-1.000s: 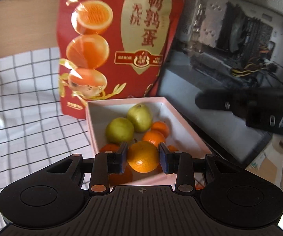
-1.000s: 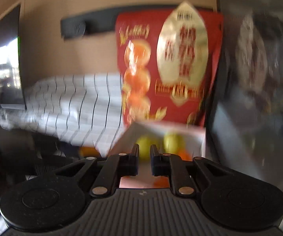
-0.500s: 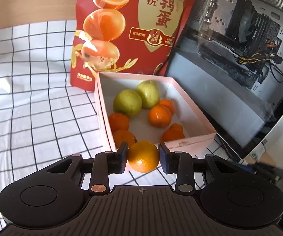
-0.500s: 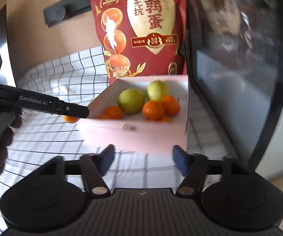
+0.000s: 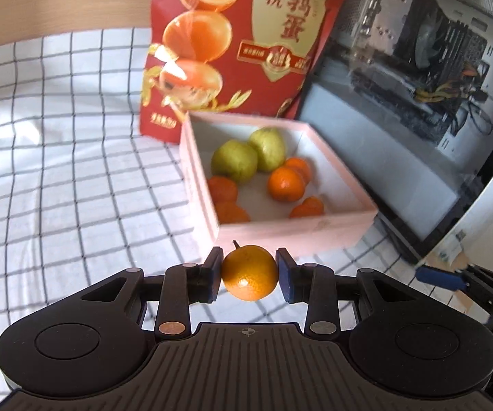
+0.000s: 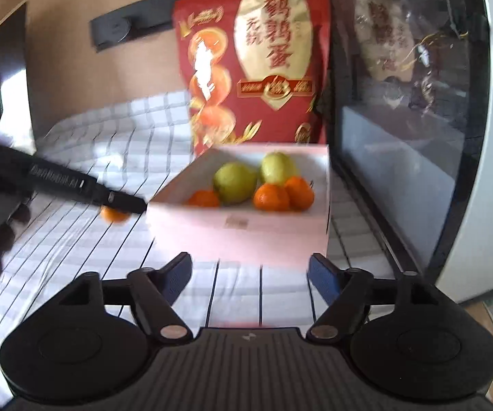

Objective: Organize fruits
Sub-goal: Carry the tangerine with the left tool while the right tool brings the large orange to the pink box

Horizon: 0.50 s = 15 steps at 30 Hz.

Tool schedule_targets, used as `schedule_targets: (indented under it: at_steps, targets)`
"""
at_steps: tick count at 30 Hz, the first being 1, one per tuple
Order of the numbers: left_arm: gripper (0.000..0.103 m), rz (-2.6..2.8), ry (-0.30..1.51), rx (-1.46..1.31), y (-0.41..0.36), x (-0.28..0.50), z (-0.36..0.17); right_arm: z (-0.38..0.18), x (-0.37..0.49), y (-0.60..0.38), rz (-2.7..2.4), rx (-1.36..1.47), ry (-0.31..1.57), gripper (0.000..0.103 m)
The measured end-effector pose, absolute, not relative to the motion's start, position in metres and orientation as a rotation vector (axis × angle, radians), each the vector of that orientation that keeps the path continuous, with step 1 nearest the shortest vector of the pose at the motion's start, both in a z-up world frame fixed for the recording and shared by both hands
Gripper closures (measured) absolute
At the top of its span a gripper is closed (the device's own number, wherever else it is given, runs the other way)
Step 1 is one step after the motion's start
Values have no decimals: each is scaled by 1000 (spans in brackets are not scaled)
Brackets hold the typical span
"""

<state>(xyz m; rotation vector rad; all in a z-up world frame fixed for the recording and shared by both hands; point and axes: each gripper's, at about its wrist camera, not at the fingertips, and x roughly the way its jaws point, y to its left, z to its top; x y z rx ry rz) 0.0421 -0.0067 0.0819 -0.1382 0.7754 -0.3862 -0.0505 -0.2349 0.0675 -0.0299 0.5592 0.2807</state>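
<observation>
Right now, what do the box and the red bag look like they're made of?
Box: probably pink paperboard, matte; thin straight walls, crisp corners, a small printed mark on the front. Red bag: likely glossy plastic or foil film; glare streaks and a shiny gold panel.

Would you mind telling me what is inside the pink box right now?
The pink box holds two green fruits at the back and at least five small oranges. Its near wall hides part of the floor, so more could lie there.
</observation>
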Motion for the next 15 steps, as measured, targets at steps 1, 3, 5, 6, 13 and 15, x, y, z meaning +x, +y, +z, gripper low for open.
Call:
schedule_targets:
  at_steps: [1, 3, 5, 6, 13, 15]
  targets:
    - [65, -385, 789, -126, -8, 39, 80, 65, -55, -236, 283, -34, 578, 25]
    - [65, -398, 817, -98, -13, 31, 74, 58, -62, -237, 284, -40, 609, 24]
    - [65, -424, 852, -81, -19, 25, 67, 48, -64, -235, 278, -26, 627, 20]
    - [65, -434, 866, -76, -21, 22, 63, 44, -63, -233, 268, -21, 637, 20]
    - [65, -458, 905, -59, -30, 6, 53, 25, -52, -216, 203, -72, 708, 20]
    - [65, -458, 908, -59, -28, 3, 52, 25, -52, -216, 200, -71, 714, 21]
